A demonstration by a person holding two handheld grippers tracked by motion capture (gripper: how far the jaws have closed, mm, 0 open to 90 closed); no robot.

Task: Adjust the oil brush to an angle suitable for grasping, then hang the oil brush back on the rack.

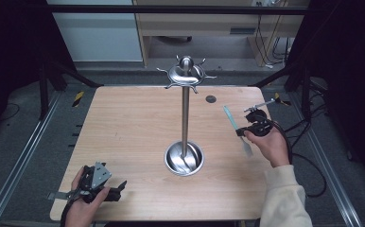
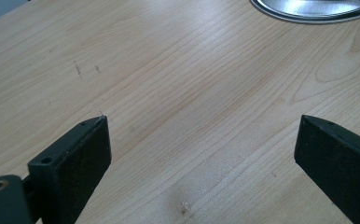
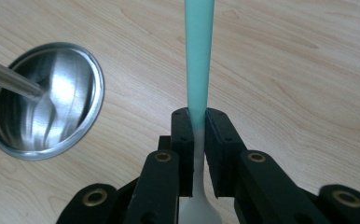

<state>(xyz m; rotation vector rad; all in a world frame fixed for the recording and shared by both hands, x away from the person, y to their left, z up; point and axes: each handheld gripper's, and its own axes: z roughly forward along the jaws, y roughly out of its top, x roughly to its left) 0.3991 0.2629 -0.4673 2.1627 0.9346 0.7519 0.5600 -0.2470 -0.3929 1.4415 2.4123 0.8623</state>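
Observation:
A tall steel stand [image 1: 185, 113] rises from a round dish base [image 1: 184, 158] at the table's middle, with a hooked crown [image 1: 186, 74] on top. My right gripper [image 1: 241, 131] is to its right, shut on a utensil [image 1: 230, 118] with a teal handle and a pale head. In the right gripper view the jaws [image 3: 197, 122] pinch the utensil [image 3: 199, 56] where teal meets white, and the dish base [image 3: 75, 70] lies to the left. My left gripper [image 1: 119, 187] rests low at the front left, open. Its jaws [image 2: 201, 140] stand wide apart over bare wood.
The wooden table [image 1: 133, 118] has a small dark round mark [image 1: 211, 99] at the back right. The dish rim [image 2: 308, 14] shows ahead of the left gripper. Cables [image 1: 308, 165] trail off the table's right side, and dark frame posts stand around it.

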